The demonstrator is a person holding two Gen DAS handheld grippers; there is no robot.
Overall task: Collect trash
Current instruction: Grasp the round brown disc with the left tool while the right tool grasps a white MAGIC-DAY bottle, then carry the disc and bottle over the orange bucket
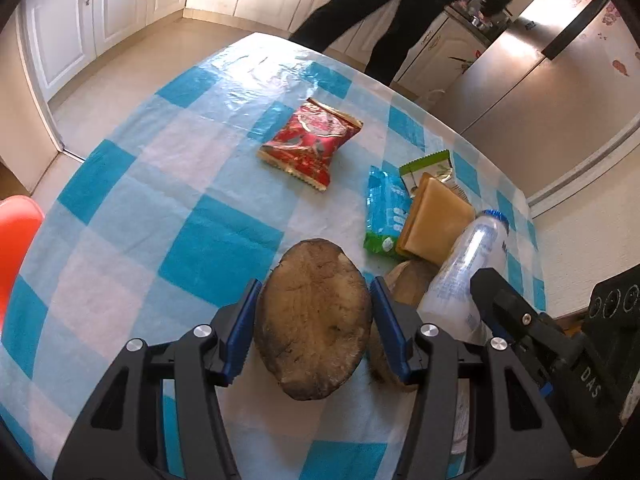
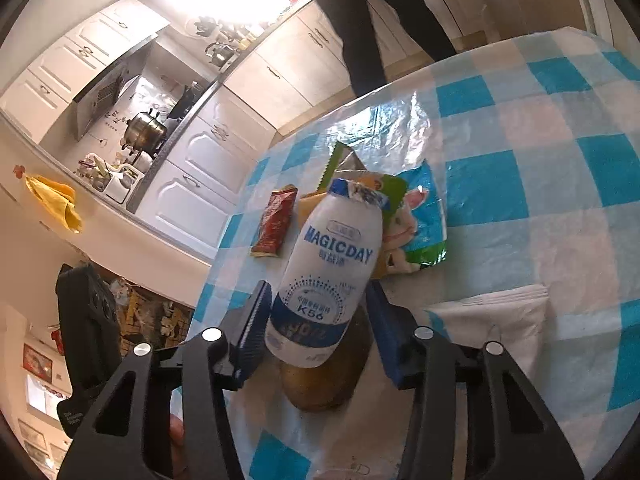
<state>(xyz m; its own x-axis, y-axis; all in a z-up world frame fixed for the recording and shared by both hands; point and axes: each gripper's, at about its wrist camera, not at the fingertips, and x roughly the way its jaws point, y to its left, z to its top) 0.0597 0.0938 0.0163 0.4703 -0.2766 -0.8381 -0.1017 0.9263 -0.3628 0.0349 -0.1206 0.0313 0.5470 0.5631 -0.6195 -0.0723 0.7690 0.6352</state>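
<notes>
Left claw (image 1: 314, 334) grips brown husk (image 1: 312, 320); right claw (image 2: 316, 332) grips bottle (image 2: 324, 276), wrappers (image 2: 416, 224) beyond.

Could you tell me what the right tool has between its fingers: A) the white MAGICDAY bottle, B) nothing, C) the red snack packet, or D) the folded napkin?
A: the white MAGICDAY bottle sits between the right tool pads, above the checked tablecloth.

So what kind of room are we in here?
A home kitchen, most likely: white cabinets under a counter, a steel pot on the stove, a fridge, and a checked-cloth table holding wrappers.
</notes>
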